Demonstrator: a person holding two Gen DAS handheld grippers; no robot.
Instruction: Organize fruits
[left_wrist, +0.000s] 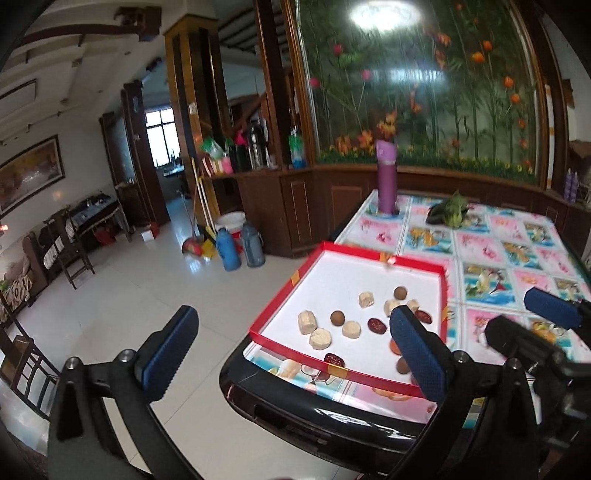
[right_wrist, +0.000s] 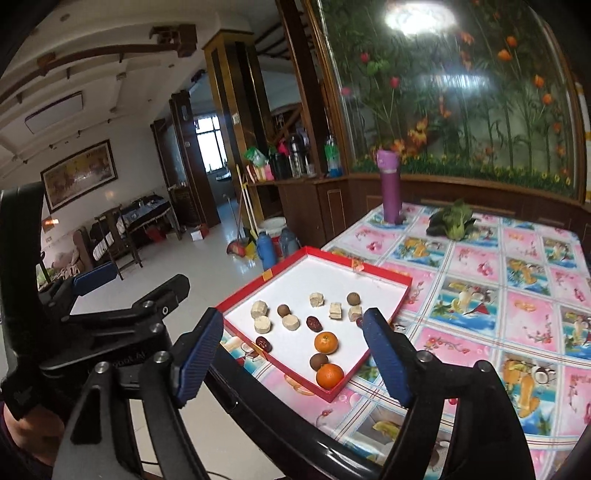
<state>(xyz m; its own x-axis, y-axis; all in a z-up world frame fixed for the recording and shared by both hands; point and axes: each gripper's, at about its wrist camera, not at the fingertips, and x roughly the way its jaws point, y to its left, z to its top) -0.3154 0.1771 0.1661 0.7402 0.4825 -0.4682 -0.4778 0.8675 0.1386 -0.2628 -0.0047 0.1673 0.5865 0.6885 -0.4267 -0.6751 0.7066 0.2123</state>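
Tray: a shallow red tray (right_wrist: 384, 309) with a white floor lies on the flowered table (right_wrist: 517, 332), in the middle of the right wrist view, near the table's near edge.
Fruits in tray: two oranges (right_wrist: 326, 342), small brown round fruits (right_wrist: 283, 310), dark red dates (right_wrist: 314, 323) and pale cut pieces (right_wrist: 262, 325) lie loose and mixed, most apart from each other. One brown fruit touches the nearest orange at the tray's lower corner.
Oranges, handling: I judge them firm, light and round, so they may roll. Take hold across the widest part, from above.
Brown round fruits: small and probably thin-shelled. A gentle squeeze at the middle seems best.
Dates: small, wrinkled, perhaps sticky. Grip along the short side.
Pale pieces: they look crumbly. Hold the flat faces and press lightly.
Left gripper (left_wrist: 293, 350): jaws wide apart and holding nothing. It hangs at the lower part of its view, one finger over the floor, the other in front of the tray's right part.
Right gripper (right_wrist: 293, 354): jaws also wide apart and empty, above the near table edge, pointing at the tray.
Both grippers: side by side, above and short of the tray, touching no fruit.
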